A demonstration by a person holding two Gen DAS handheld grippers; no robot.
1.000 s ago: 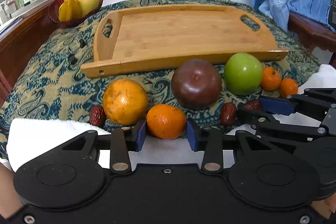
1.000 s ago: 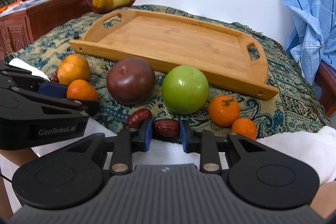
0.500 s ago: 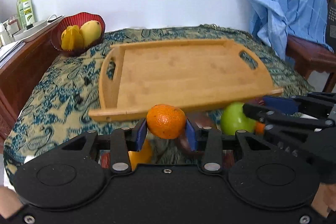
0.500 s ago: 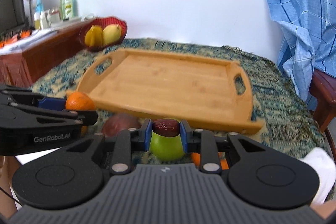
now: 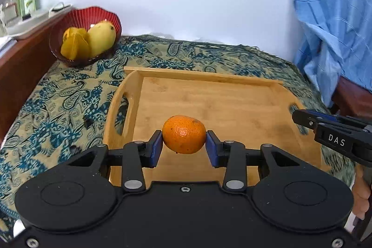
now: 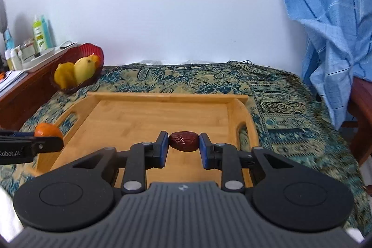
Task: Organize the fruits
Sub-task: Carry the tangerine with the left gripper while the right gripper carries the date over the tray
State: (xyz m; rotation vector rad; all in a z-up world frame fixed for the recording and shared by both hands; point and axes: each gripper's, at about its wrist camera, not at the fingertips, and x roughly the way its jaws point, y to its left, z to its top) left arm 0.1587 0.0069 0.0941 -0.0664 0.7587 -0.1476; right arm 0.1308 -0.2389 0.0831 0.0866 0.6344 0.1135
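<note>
My left gripper (image 5: 183, 145) is shut on a small orange mandarin (image 5: 183, 133), held in the air over the near part of the bamboo tray (image 5: 209, 83). My right gripper (image 6: 183, 147) is shut on a dark red date (image 6: 183, 140), also above the tray (image 6: 148, 99), toward its right half. In the right wrist view the mandarin (image 6: 47, 129) and the left gripper's finger (image 6: 30, 145) show at the left edge. In the left wrist view the right gripper's finger (image 5: 334, 131) enters from the right. The tray's floor is bare. The other fruits are out of view.
A red bowl (image 5: 102, 15) with yellow fruit stands at the back left on the patterned cloth (image 5: 58, 97). A wooden cabinet (image 5: 21, 62) with bottles is further left. A blue shirt (image 5: 337, 27) hangs over a chair at the right.
Both grippers rose from the row of fruit at the table's front and moved forward over the tray, carrying the mandarin and the date. The remaining fruits dropped out of view.
</note>
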